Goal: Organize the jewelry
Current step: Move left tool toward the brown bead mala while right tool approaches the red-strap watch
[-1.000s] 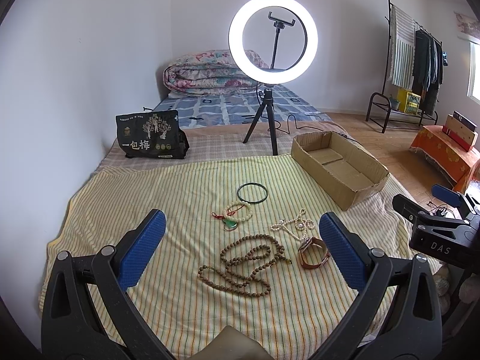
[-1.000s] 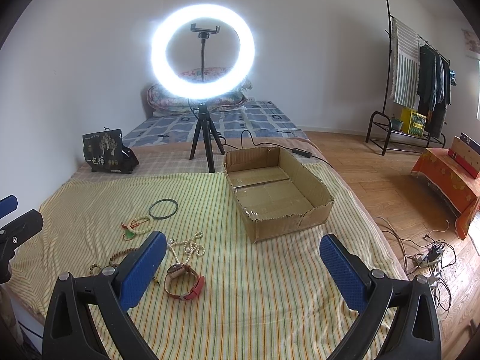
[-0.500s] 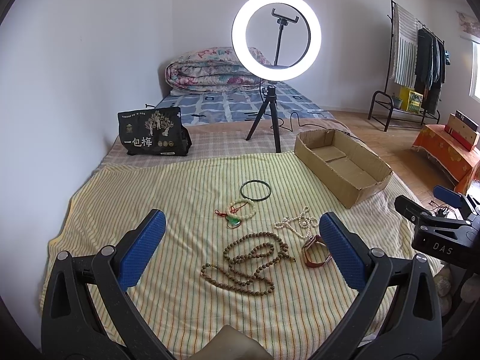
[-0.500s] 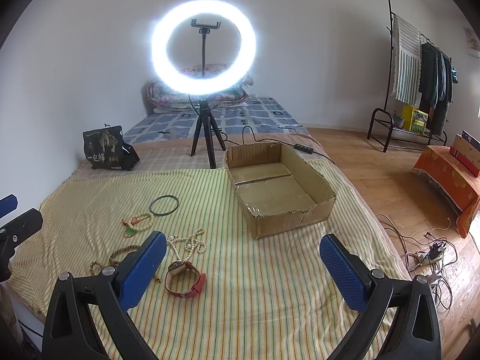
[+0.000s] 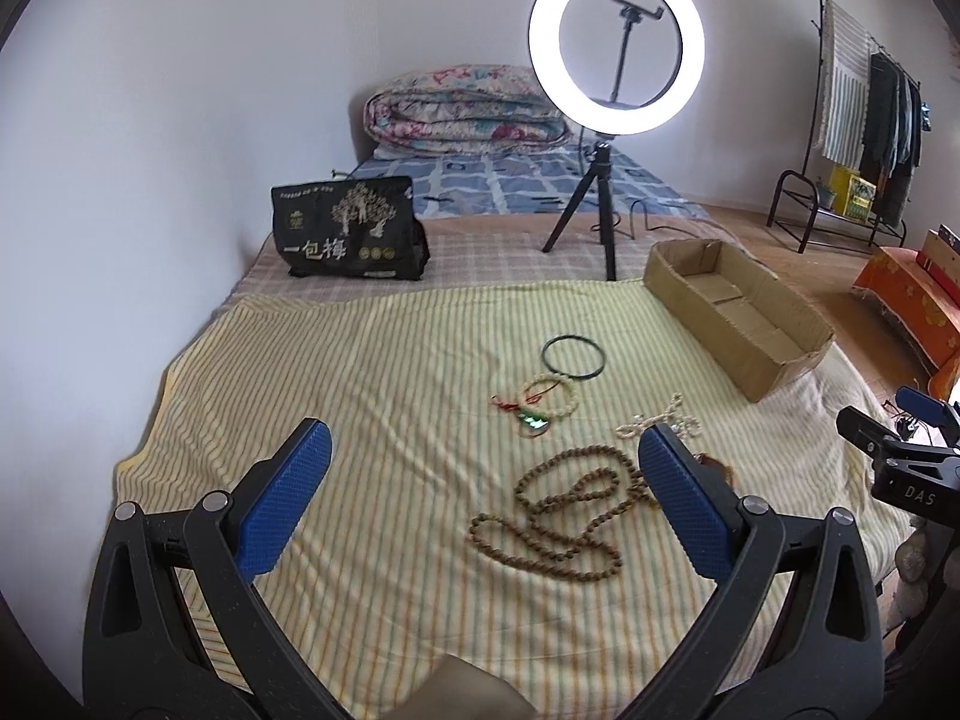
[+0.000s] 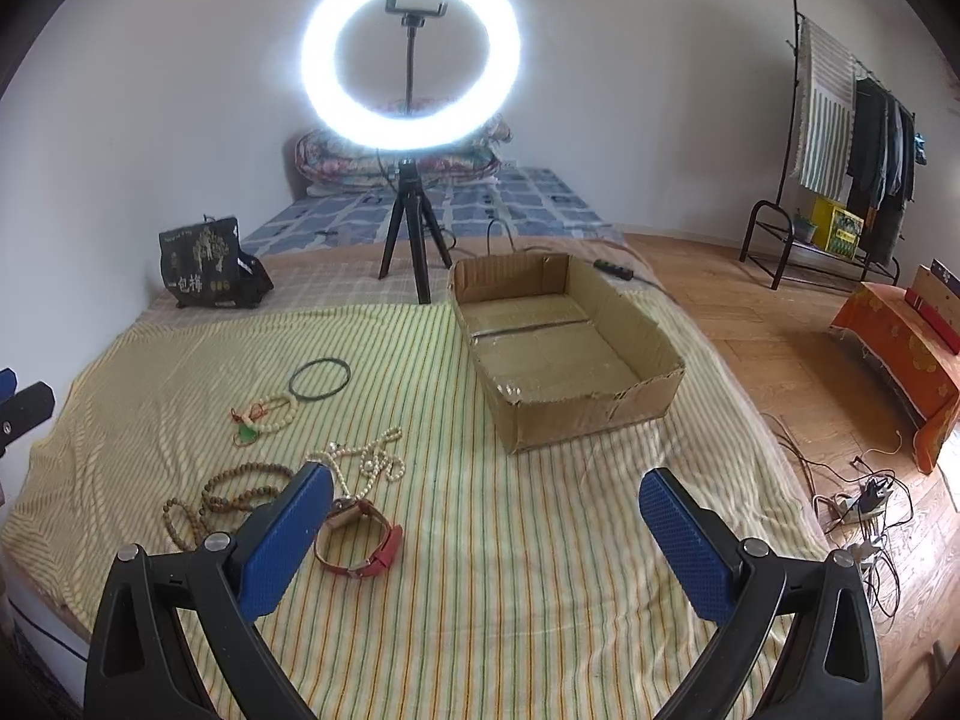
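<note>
both grippers [image 5: 483,489] [image 6: 486,531] hover, jaws spread.

Walls [image 6: 630,60]: plain white all around you.
Floor [image 6: 750,324]: wood, on your right, with cables [image 6: 864,498] strewn on it.
Bed [image 5: 384,372]: under a striped yellow sheet; folded quilt [image 5: 462,114] at its far end.
Light: your ring lamp [image 6: 411,54] glows on a tripod.
Rack [image 6: 840,138]: clothes hang by the right wall.

Five jewelry pieces [image 6: 354,534] — one box [image 6: 576,414].
</note>
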